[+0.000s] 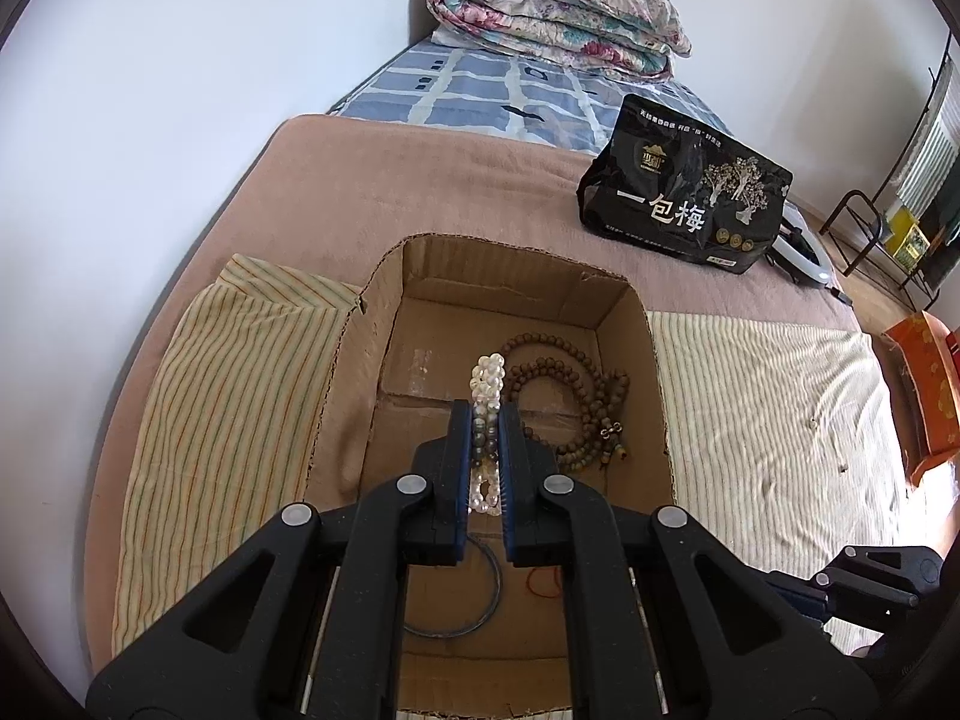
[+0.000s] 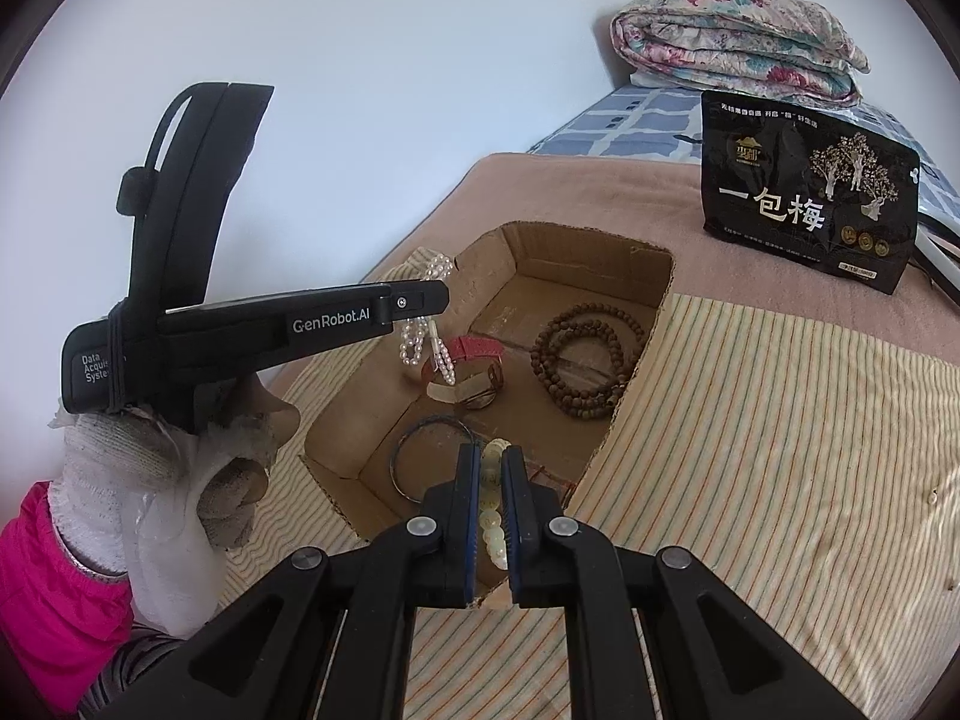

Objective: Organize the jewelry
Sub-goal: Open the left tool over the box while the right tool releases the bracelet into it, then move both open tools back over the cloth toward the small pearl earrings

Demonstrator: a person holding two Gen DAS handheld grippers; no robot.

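An open cardboard box (image 1: pixel 516 258) sits on a bed. My left gripper (image 1: pixel 486 411) is shut on a bracelet of pearly and dark beads (image 1: pixel 487 375), held above the box floor. From the right wrist view the left gripper (image 2: pixel 435 300) shows side-on over the box's (image 2: pixel 600 240) left wall, with the pearly bracelet (image 2: pixel 441 354) dangling from it. My right gripper (image 2: pixel 491 453) is shut on a pale green bead bracelet (image 2: pixel 492 498) over the box's near corner. In the box lie a brown wooden bead string (image 2: pixel 585 363), a red-and-white bangle (image 2: pixel 474 372) and a thin dark bangle (image 2: pixel 420 456).
Striped cloths (image 1: pixel 228 408) (image 2: pixel 780 450) lie on both sides of the box on a pink blanket (image 1: pixel 420 180). A black snack bag (image 1: pixel 684 198) stands behind, with a folded floral quilt (image 1: pixel 552 18) at the bed's far end. A white-gloved hand (image 2: pixel 150 480) with a pink sleeve holds the left tool.
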